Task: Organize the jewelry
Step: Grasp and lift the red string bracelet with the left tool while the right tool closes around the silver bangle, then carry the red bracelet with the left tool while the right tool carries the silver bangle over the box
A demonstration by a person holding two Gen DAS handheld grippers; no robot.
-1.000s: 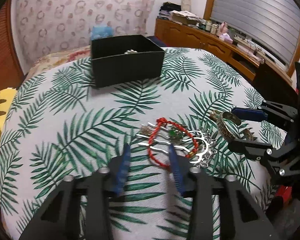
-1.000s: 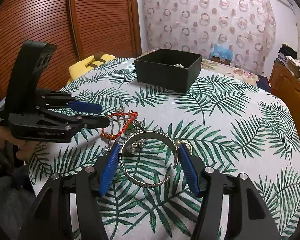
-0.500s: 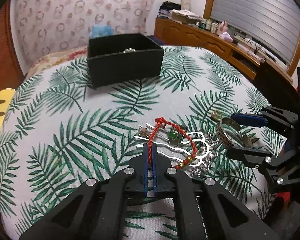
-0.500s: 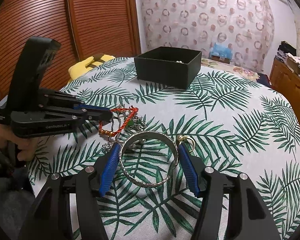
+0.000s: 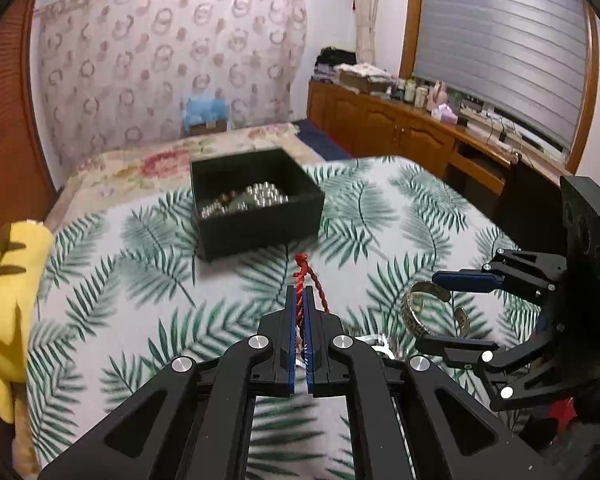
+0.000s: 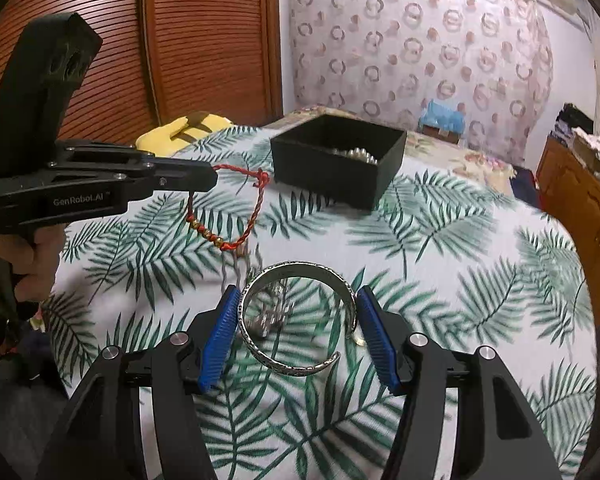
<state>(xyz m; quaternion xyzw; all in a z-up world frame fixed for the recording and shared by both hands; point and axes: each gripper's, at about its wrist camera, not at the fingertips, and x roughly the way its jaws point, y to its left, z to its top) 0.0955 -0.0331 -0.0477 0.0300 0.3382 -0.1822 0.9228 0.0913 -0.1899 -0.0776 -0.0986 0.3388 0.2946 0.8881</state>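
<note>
The left gripper (image 5: 299, 312) has its jaws clamped on a red cord bracelet (image 6: 236, 208), which hangs clear of the leaf-print surface (image 6: 460, 248). The right gripper's (image 6: 298, 332) jaws hold a silver bangle (image 6: 296, 320) between them. A black box (image 6: 336, 160) sits beyond.

A bedroom: a curtain (image 5: 168, 68) printed with pale pink rings covers the far wall, with ribbed reddish-brown wooden doors (image 6: 204, 40) to one side. Along the other wall a low wooden cabinet (image 5: 388, 124), cluttered with bottles and papers, runs beneath a wood-framed window closed off by a grey slatted shutter (image 5: 500, 48). The surface in front wears a white cloth with green palm leaves (image 6: 460, 240).
</note>
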